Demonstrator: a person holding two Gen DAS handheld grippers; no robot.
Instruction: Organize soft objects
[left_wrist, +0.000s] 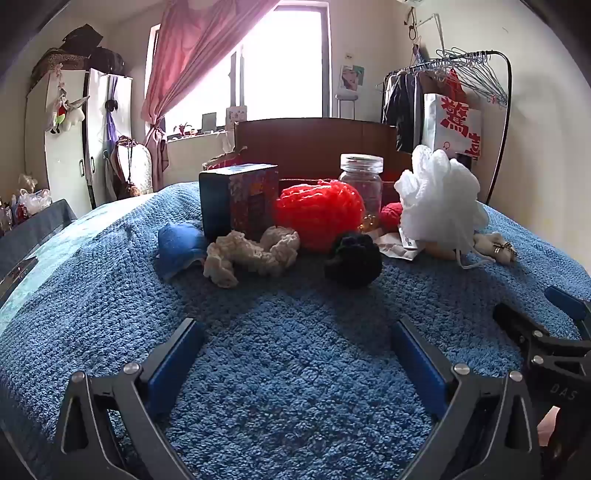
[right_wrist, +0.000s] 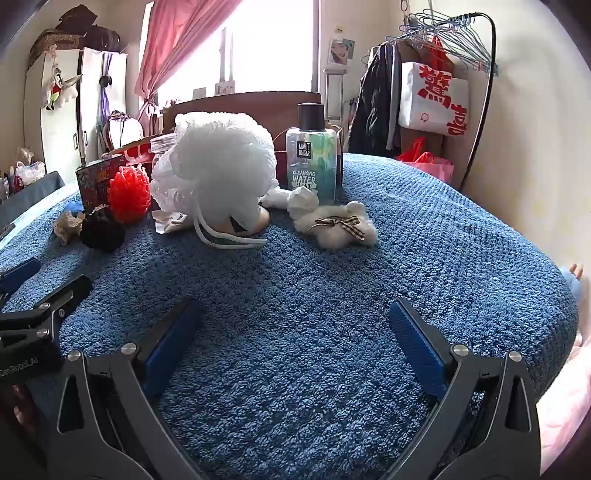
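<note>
- Holding my left gripper low over the blue towel, jaws spread wide with only bare terry between the blue pads.
- My right gripper hangs just beside it, equally wide apart and empty.
- The soft things sit in a cluster at the far side of the towel, well apart from both grippers.
- The white bath pouf stands in the middle, its cord trailing toward me.
- The red mesh pouf rests left of it, just in front of a glass jar.
- A black scrunchie and a cream scrunchie lie nearest me, beside a patterned box.
- A fluffy white toy with a checked bow lies right of the white pouf, in front of a cleansing water bottle.
</note>
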